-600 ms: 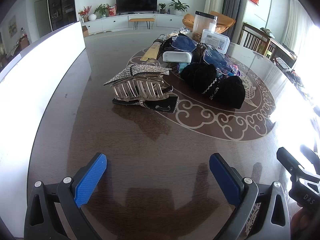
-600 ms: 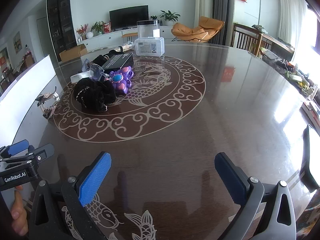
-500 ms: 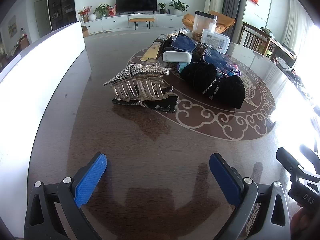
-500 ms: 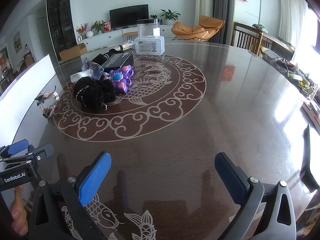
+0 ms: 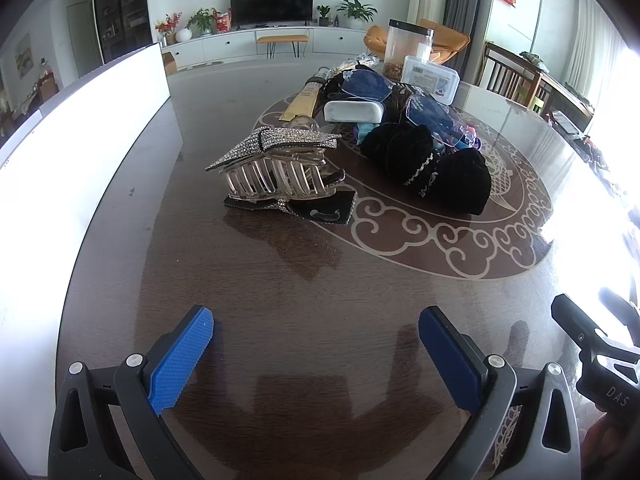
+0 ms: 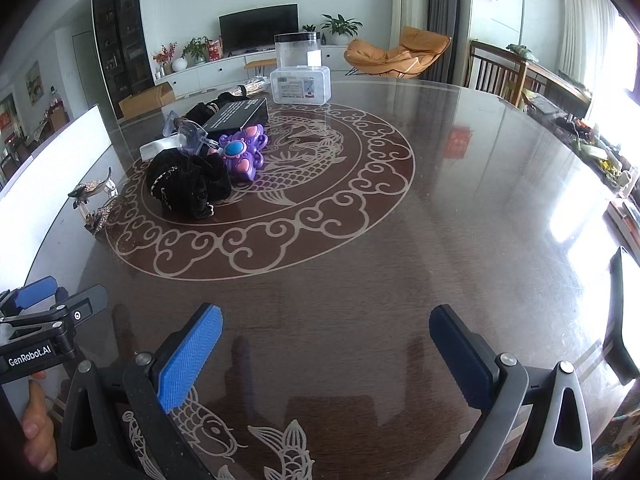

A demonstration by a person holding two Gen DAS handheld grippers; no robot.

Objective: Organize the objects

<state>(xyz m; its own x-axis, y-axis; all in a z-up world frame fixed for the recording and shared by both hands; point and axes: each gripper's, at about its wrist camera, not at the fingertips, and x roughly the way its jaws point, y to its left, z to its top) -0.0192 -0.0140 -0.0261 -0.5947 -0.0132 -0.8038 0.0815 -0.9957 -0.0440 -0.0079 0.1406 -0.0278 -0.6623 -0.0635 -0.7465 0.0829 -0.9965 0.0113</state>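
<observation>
Dark glossy table (image 5: 248, 280) with dragon inlay; on it rhinestone hair claw (image 5: 276, 160); black velvet pouches (image 5: 432, 164); clear box (image 6: 301, 84)

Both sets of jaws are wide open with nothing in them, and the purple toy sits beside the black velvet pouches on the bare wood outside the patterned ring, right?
Not quite. The purple toy lies inside the patterned ring, as the right wrist view shows. The rest holds: it sits beside the black velvet pouches, and both sets of jaws are wide open and empty.
</observation>
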